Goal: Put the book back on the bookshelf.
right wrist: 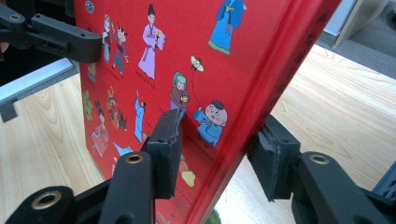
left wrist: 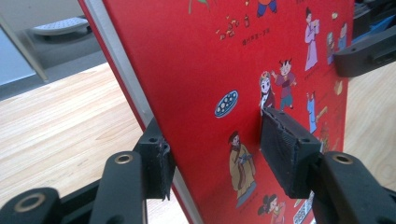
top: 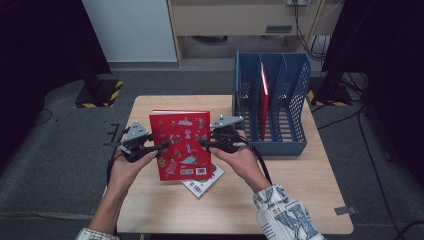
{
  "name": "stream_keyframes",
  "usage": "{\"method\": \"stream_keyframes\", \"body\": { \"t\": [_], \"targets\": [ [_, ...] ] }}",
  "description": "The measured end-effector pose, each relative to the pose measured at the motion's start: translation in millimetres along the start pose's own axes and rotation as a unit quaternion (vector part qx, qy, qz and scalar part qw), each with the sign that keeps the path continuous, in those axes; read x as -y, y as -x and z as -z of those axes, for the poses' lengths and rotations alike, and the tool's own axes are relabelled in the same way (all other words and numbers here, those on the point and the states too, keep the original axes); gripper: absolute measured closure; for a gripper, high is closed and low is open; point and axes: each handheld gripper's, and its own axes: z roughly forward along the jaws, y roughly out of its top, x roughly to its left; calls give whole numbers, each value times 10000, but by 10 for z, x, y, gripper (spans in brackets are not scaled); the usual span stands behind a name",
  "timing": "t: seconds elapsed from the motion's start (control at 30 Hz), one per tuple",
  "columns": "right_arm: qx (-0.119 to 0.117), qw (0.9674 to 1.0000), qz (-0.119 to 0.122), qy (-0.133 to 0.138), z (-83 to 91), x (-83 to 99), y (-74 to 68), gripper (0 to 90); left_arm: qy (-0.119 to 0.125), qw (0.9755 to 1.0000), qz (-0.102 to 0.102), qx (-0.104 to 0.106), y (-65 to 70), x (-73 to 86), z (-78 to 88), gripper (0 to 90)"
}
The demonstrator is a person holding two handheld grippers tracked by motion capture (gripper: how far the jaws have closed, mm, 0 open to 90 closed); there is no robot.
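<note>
above table, red book (top: 180,144) upright, spine right

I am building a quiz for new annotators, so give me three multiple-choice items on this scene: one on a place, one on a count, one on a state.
1. Where does the blue file rack stand on the table?
A. at the far right part
B. at the near left corner
C. on the floor

2. How many books stand inside the rack?
A. none
B. one
C. three

3. How is the red picture book held?
A. lying flat, untouched
B. by one gripper only
C. raised, with the left gripper and right gripper on opposite edges

Answers:
1 A, the high view shows the rack at the table's far right.
2 B, a single red book stands upright in a middle slot.
3 C, the high view shows a gripper at each side, and each gripper view shows jaws on both faces of the cover.
</note>
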Motion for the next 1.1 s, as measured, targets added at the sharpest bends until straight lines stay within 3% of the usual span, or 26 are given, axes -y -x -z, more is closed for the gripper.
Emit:
{"method": "stream_keyframes", "body": {
  "t": [0.27, 0.5, 0.73, 1.0, 1.1],
  "targets": [
    [-80, 9999, 94, 38, 46, 35, -35, 546, 33, 9999, 68, 142, 26, 111, -8, 467],
    [-70, 9999, 94, 22, -18, 39, -58, 488, 55, 9998, 98, 178, 43, 173, -25, 471],
    [23, 9999, 76, 113, -31, 2, -82, 522, -27, 9997, 164, 160, 20, 141, 5, 473],
    [92, 9997, 69, 221, -2, -78, -72, 512, 123, 9996, 236, 96, 7, 32, 17, 477],
    [180, 9997, 53, 177, -15, -102, -38, 503, 67, 9999, 126, 42, -3, -38, -18, 474]
  ]
}}
